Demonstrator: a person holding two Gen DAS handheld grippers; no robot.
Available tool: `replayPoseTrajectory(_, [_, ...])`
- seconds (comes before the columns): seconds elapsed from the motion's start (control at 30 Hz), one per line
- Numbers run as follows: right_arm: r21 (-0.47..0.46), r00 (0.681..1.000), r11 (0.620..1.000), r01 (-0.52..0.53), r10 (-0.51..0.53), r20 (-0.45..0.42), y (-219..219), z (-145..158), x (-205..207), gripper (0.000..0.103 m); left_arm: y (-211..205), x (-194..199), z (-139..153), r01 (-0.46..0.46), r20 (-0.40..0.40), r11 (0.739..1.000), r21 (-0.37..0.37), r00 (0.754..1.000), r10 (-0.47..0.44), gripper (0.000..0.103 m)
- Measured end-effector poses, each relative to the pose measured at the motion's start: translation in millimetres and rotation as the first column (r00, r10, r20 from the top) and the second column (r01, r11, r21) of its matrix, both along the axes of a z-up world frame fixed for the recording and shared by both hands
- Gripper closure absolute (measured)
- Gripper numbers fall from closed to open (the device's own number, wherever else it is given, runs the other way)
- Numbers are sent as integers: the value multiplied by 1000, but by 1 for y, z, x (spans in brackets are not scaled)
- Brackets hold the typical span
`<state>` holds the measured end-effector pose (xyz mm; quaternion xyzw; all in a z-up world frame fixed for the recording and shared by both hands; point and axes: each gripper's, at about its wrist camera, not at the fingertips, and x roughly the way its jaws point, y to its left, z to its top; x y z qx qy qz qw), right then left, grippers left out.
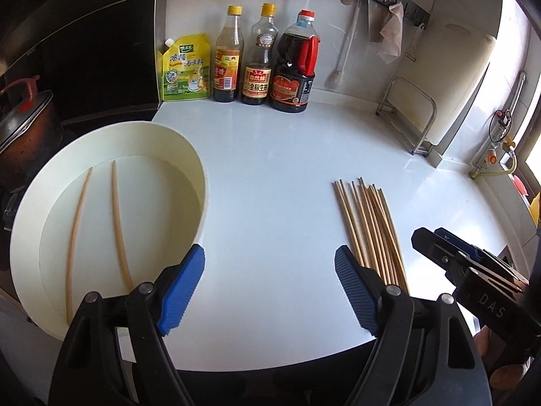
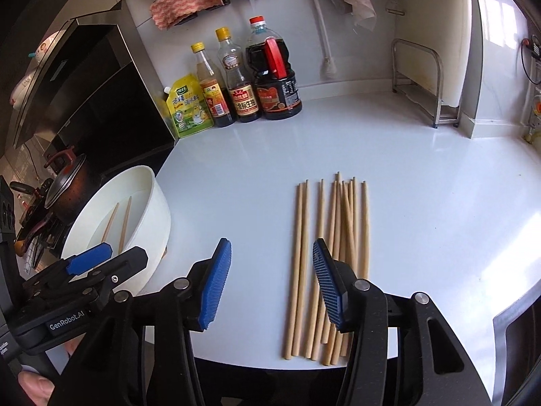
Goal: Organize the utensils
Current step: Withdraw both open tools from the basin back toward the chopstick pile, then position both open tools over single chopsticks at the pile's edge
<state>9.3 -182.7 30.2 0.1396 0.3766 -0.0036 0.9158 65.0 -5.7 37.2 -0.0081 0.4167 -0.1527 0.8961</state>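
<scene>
Two grippers nearest the lens, neither holding anything. Left gripper (image 1: 270,253): jaws wide apart over bare counter (image 1: 277,169), between basin and pile. Right gripper (image 2: 270,247): jaws partly apart, hanging just above the near ends of the pile, left pad clear of the sticks, right pad over them, no pad pressing on wood.

Just beyond, the loose chopsticks (image 2: 341,209): roughly a dozen, flat on the counter, mostly parallel, thick ends toward the counter edge, tips pointing away. Several cross in the right half, so exact count uncertain. The two at the left lie slightly apart from the rest, probably the easiest to pinch without dragging neighbours.

Left of that, a white basin (image 1: 199,155) at the counter's corner, touching nothing in the pile. Inside, two chopsticks (image 1: 119,223) lying side by side, not touching, pointing the same way as the pile. Likely the collecting place, so task judged only begun: two in, most still out.

Jaw width on the right suits one or two sticks. Angle down toward the thick ends suits a lift from the stouter part.

Farther back, against the wall: a yellow pouch (image 1: 184,67) and three bottles (image 1: 257,67) in a row, well clear. Right of them a wire rack (image 1: 409,111). Far left, a lidded pot (image 1: 30,125).
</scene>
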Motion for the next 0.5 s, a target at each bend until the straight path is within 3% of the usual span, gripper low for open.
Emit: replayPoseTrajectory(0.5, [-7,996,996,84,-84,-35,-57,-28,-7,52,-50,9,-18,41,-47,998,40,998,-39,24])
